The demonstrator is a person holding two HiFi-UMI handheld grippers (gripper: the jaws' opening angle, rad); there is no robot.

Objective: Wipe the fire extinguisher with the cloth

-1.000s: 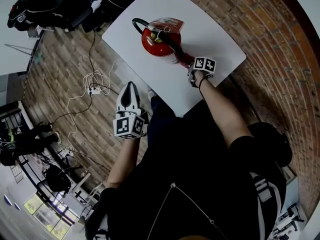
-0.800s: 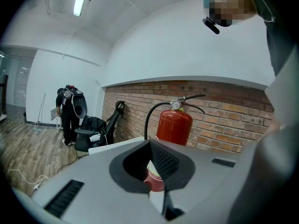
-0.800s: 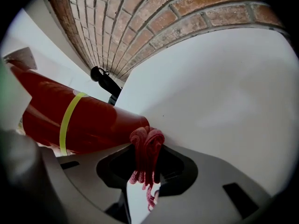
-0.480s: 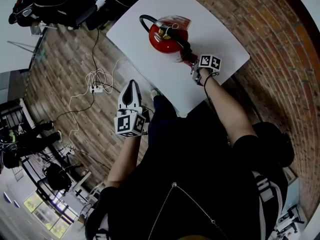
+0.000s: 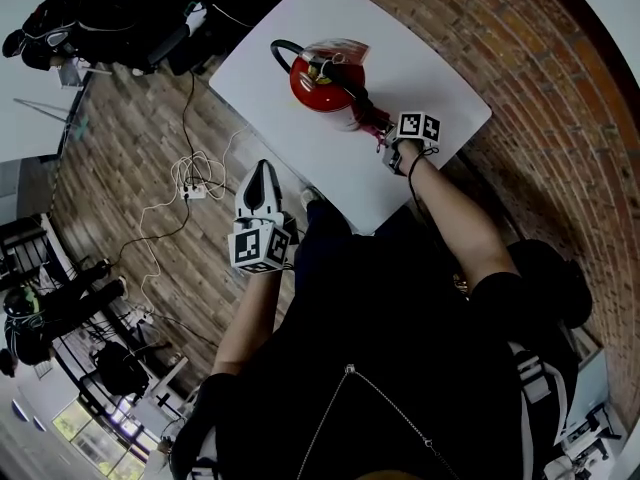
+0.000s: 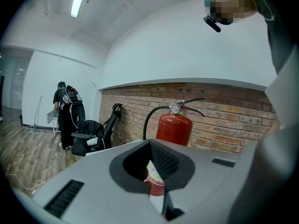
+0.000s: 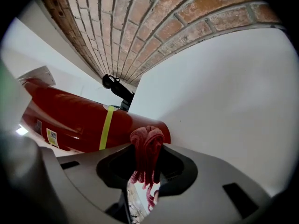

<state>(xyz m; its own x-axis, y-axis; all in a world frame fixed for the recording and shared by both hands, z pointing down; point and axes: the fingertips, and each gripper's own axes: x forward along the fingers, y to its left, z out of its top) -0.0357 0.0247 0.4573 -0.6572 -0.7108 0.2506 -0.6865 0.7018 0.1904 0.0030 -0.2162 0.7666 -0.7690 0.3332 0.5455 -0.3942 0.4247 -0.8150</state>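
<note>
Fire extinguisher (image 5: 322,80): red, upright on the white table (image 5: 425,53). It stands in the far-left half of the tabletop, closer to the far-left edge than to the near-right edge. A black hose (image 5: 281,48) loops off its top toward the left corner.
Cloth (image 7: 147,143): dark red and bunched, pinched between the right gripper's jaws. Its folded end pokes out past the tips and loose threads hang below.
Cloth against extinguisher: the bunched end sits at the cylinder's lower end, on the side facing the near-right edge. It looks to be touching the red wall there.
Right gripper (image 5: 386,130): jaws closed tight on the cloth, tips aimed at the extinguisher's side, marker cube up.
Right arm (image 5: 447,218): bare forearm stretched forward and nearly straight, crossing the near-right edge of the tabletop, with the wrist over the table.
Left gripper (image 5: 262,174): jaws drawn together with nothing between them; the extinguisher only shows beyond, through the notch in the jaws. It points forward and level.
Left arm (image 5: 248,313): elbow bent, forearm held close to the body. The gripper sits off the table, just outside its near-left edge and over the wooden floor (image 5: 130,138).
Floor: a tangle of cables (image 5: 188,163) lies left of the table.
Background: a brick wall (image 6: 224,120) runs behind the table. An office chair (image 6: 91,132) and a standing person (image 6: 64,111) are farther off, in the left gripper view.
</note>
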